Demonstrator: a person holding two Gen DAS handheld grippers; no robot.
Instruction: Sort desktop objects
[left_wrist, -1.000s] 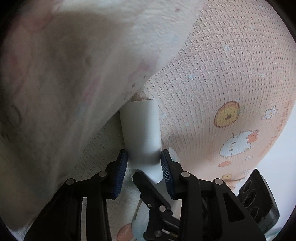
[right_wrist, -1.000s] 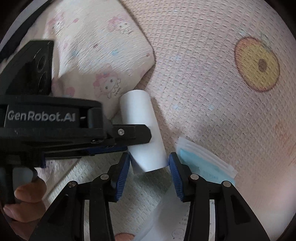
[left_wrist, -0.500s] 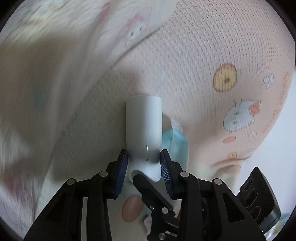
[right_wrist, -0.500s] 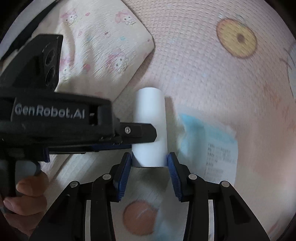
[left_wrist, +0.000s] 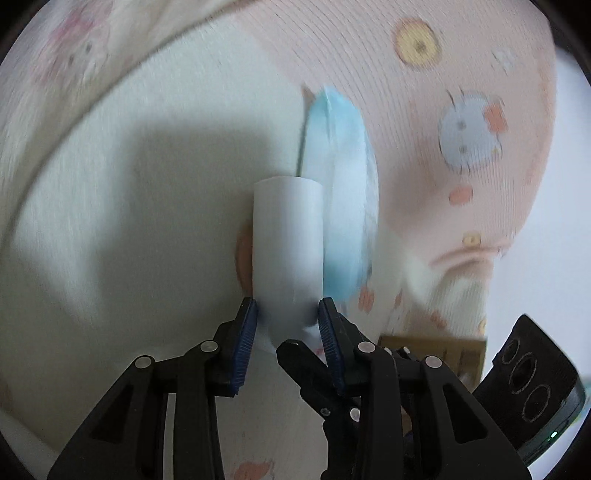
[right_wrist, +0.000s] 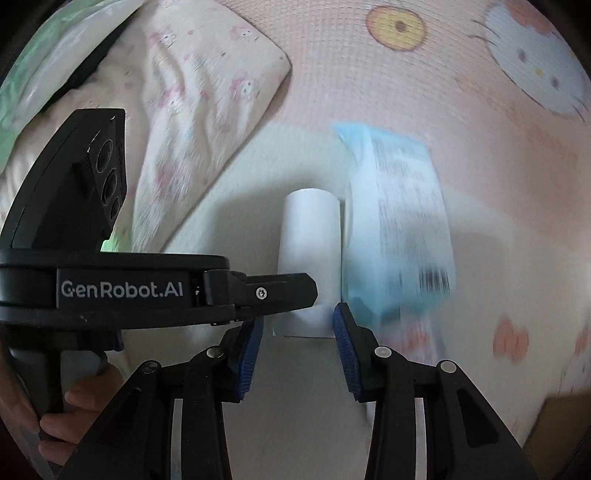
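A white paper roll is gripped at its near end from two sides. My left gripper has its blue pads pressed on the roll and its jaws are still closing. In the right wrist view, my right gripper holds the same end of the roll, with one of the left gripper's fingers crossing in front. A light-blue and white packet with a barcode lies just right of the roll. The picture is blurred by motion.
Everything sits on a pink mesh mat printed with cartoons. A cream pillow lies at upper left, a green plastic bag beyond it. A brown cardboard box is at lower right. A person's hand holds the left gripper.
Both grippers have carried the roll away from the pillow and across the mat. The blue packet, first at the side, now lies right alongside the roll. The jaws have narrowed on the roll.
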